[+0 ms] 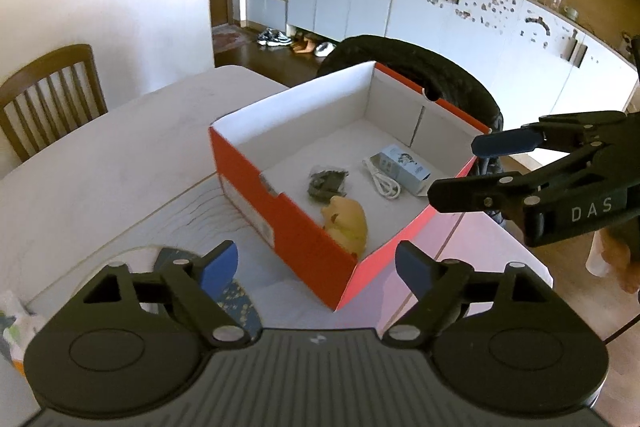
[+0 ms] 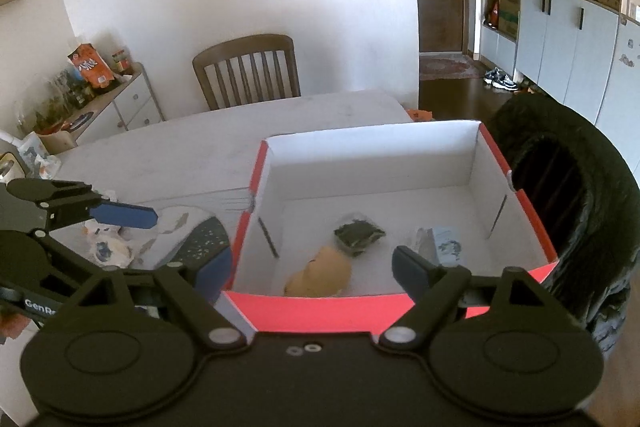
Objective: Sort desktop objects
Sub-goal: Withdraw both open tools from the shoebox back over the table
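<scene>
Both grippers gape wide and hold nothing — the left gripper point(image 1: 316, 267) hovers before the box's near corner, the right gripper point(image 2: 312, 267) over its near wall. Four things already lie in the red box point(image 1: 288, 223): yellow toy point(image 1: 348, 223), dark packet point(image 1: 326, 183), white cable point(image 1: 382, 183), small blue carton point(image 1: 404, 167). Next, I judge — fetching the patterned pouch point(image 2: 200, 239) left on the desk point(image 1: 120, 155).

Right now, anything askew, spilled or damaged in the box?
Nothing stands out. The yellow plush toy, dark green packet, white coiled cable and pale blue carton lie loose but intact inside the orange-red cardboard box.
</scene>
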`<state>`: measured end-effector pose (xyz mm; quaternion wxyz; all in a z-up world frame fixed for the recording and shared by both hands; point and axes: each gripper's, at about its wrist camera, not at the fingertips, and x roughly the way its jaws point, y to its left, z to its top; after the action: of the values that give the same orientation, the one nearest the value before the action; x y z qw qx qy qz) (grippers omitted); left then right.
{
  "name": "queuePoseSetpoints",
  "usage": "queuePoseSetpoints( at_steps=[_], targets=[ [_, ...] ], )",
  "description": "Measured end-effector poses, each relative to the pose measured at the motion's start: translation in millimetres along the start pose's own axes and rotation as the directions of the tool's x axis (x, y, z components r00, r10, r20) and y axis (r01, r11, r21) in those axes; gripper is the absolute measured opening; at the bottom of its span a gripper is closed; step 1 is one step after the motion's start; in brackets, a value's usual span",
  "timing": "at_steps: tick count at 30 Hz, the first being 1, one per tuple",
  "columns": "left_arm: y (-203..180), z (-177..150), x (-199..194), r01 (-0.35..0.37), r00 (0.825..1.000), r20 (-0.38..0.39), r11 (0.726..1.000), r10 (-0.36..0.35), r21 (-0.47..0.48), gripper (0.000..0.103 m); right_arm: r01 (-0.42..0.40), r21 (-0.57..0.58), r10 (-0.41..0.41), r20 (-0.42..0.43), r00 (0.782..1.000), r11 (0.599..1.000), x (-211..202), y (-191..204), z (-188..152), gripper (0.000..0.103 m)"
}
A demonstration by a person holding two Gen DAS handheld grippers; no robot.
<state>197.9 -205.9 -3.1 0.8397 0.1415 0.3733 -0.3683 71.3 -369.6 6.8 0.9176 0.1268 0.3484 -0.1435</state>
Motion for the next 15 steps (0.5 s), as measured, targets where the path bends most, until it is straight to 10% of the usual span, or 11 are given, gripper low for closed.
queuePoseSetpoints(
  at_steps=[15],
  targets=[
    [43, -67, -51, -0.045, 0.998, 0.035, 0.994, 0.049, -0.099, 0.095, 0.001, -0.006, -0.001, 0.002, 1.000, 1.000, 2, 64, -21, 0.087]
  ],
)
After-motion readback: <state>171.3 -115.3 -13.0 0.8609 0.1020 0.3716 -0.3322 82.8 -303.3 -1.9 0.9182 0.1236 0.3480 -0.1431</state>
